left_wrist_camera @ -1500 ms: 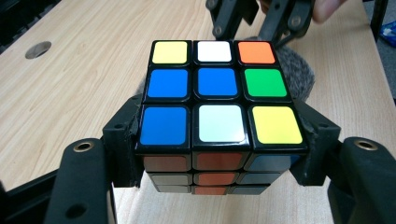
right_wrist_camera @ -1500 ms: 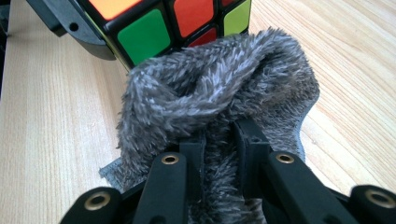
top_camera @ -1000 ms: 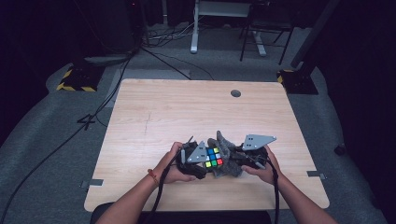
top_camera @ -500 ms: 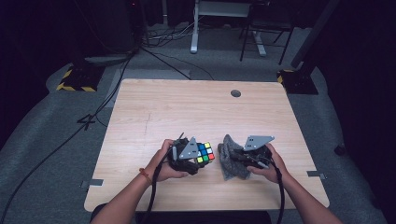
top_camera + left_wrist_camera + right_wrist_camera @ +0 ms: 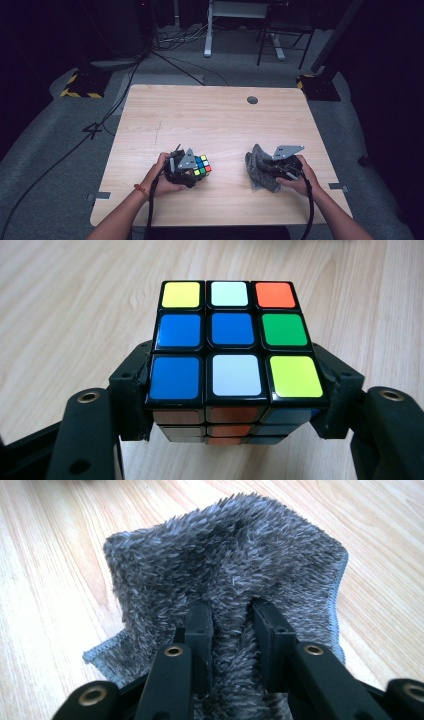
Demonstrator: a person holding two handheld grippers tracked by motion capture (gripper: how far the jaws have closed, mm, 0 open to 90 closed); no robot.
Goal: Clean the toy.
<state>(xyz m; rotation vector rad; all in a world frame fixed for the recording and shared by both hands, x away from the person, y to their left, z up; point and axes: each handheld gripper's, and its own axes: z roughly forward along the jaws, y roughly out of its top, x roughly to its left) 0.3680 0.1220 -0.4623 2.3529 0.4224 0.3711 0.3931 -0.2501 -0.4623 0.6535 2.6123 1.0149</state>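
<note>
Cube (image 5: pixel 234 360) clamped in left claw (image 5: pixel 234 405) — grey cloth (image 5: pixel 225 580) between right claw's (image 5: pixel 232 630) just-loosening jaws, close up.

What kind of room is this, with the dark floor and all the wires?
Probably a recording studio or lab: one wooden table on grey carpet, cables trailing across the floor, and metal stands against dark surroundings.

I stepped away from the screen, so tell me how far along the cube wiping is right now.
Apparently done: the cube and grey cloth are apart above the table. In hand: left gripper clamps the cube; right gripper's jaws have just been opening around a cloth fold. Left: setting both down.
</note>
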